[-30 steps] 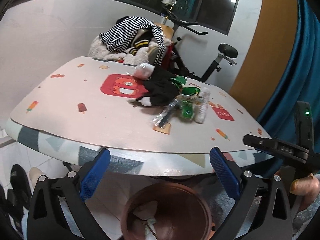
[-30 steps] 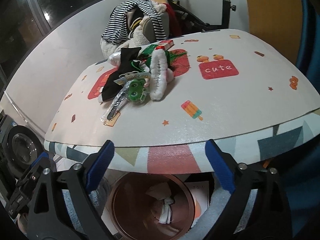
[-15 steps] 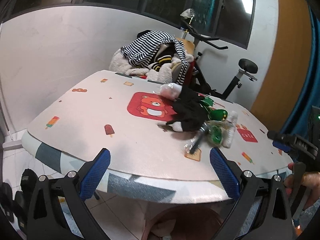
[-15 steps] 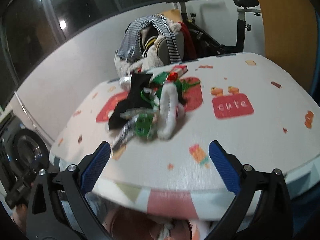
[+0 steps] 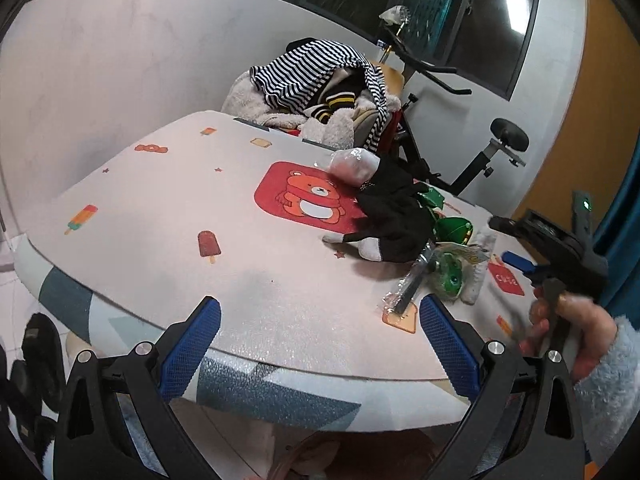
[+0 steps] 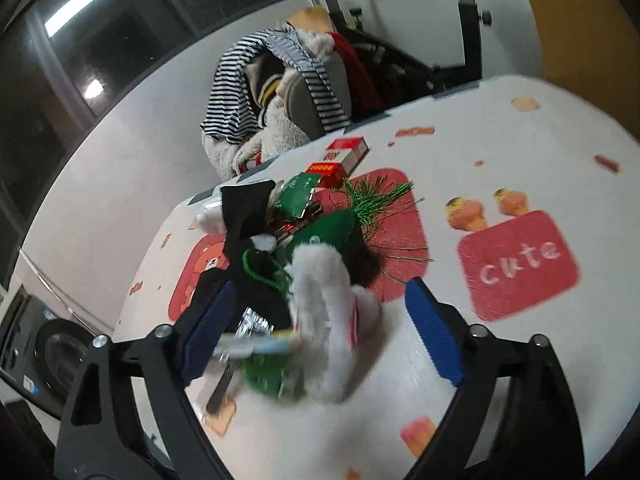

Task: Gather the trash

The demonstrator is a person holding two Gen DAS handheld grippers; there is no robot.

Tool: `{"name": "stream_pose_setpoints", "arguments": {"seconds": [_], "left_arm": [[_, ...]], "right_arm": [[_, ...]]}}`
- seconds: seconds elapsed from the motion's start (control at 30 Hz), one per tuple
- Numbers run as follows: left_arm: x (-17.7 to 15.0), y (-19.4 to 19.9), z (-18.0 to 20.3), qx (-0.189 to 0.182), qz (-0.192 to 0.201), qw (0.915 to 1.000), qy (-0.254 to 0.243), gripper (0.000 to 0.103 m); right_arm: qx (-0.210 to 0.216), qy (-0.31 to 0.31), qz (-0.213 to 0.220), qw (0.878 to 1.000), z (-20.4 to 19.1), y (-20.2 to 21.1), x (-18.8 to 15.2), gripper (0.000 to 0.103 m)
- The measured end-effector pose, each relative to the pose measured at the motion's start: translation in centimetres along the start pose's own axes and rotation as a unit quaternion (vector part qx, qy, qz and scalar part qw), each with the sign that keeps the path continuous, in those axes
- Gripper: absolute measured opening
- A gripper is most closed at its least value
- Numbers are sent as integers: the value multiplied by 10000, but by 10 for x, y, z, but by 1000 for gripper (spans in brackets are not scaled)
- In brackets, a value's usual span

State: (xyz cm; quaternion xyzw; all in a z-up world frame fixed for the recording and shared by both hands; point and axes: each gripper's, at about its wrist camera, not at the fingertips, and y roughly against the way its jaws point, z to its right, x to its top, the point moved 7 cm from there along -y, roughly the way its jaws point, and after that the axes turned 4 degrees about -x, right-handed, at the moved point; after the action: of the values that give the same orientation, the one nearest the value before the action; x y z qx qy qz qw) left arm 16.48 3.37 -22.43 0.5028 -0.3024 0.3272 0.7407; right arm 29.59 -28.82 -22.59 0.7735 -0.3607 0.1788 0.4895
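The trash is one heap (image 6: 304,280) sitting on the surface (image 5: 168,248), mostly just to the right of the red bear print (image 5: 312,200). Right gripper (image 6: 320,332) is over the near end of the heap with its fingers wide but closing, and the white fluffy piece (image 6: 328,320) plus a green packet (image 6: 272,372) sit between them. The pads aren't pressing on anything yet, as far as I can tell through the blur. Left gripper (image 5: 320,340) hangs over the near edge of the surface, fingers spread wide, nothing in them, well short of the heap.

Handling-wise this all looks light and floppy. The fluffy piece should squash easily, so I'd pinch it across its middle. The clear wrapper (image 5: 408,288) looks crinkly and slick, probably slips out of a shallow pinch. The black sock (image 5: 392,216) is soft and tangled in with the green tinsel (image 6: 376,200), so one pull may drag its neighbours. The red boxes (image 6: 340,160) behind the heap look stiffer.

Beyond the bear print there's a chair piled with striped clothes (image 5: 312,76) and an exercise bike (image 5: 480,148), neither in the way.
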Motion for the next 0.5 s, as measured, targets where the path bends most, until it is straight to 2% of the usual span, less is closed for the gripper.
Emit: {"name": "stream_pose_setpoints", "arguments": {"seconds": [0.07,0.1,0.13,0.17,0.23,0.33,0.4,0.5], "left_arm": [[1,-4,2,80,7,9999,-120,97],[2,-7,4,61,-14,9999,-159,97],[2,-9,6,10,-35,9998,-175,97],[2,-10,9,-46,-51,9998,-184,97],[3,-13,16,-202,-96,9995,-215,97],[5,-17,30,-360,-108,9989,-281,96],[7,-20,40,-415,-78,9985,-336,83],[7,-36,56,-739,-349,9965,-158,61]], "right_arm": [[3,-24,-220,9998,0,-17,-2,77],[-29,-26,-316,9995,1,-21,-4,67],[-145,-41,-537,9984,4,-26,-9,45],[-167,-102,-662,9976,6,-27,-13,38],[-89,-351,-587,9976,10,-14,-14,38],[115,-260,-306,9991,6,10,-13,37],[164,-87,-163,9997,3,25,-14,37],[119,129,6,9998,4,43,-14,37]]}}
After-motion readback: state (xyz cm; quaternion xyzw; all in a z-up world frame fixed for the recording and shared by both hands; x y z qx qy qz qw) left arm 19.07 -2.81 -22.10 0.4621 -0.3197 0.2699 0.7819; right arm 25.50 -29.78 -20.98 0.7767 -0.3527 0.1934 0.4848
